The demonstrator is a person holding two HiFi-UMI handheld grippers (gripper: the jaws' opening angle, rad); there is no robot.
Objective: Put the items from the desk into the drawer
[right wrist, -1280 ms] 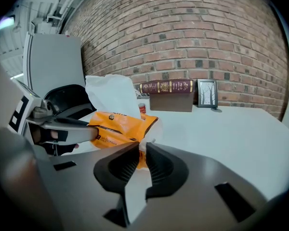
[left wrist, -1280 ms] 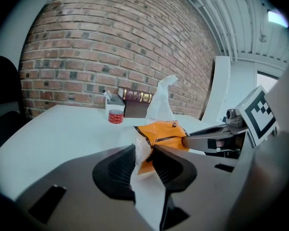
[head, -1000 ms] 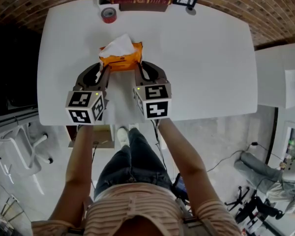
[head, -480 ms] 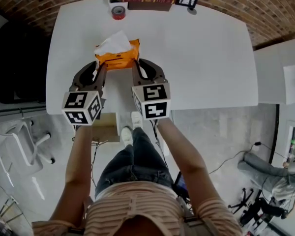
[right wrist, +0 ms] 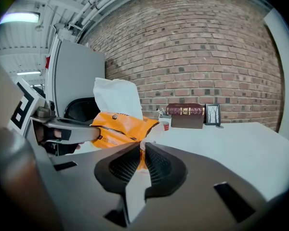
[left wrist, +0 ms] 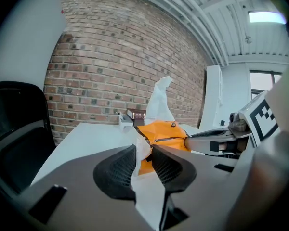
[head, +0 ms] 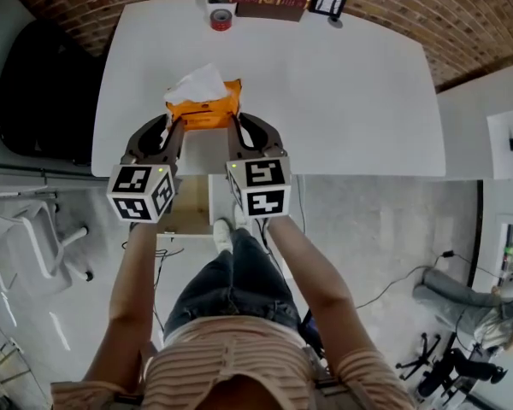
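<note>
Head view has the orange tissue pack [head: 207,109] slung between your two grippers, over the white desk [head: 350,101] near its front edge. Left gripper [left wrist: 143,154] is clamped on the pack's thin wrapper end, and right gripper [right wrist: 141,158] is pinched on the opposite end. Draw both hands back at one pace so neither end tears free, then lower it level into what looks like the open drawer [head: 188,214] below.

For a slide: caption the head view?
Left gripper and right gripper each pinch an end of the orange tissue pack near the white desk's front edge.
</note>
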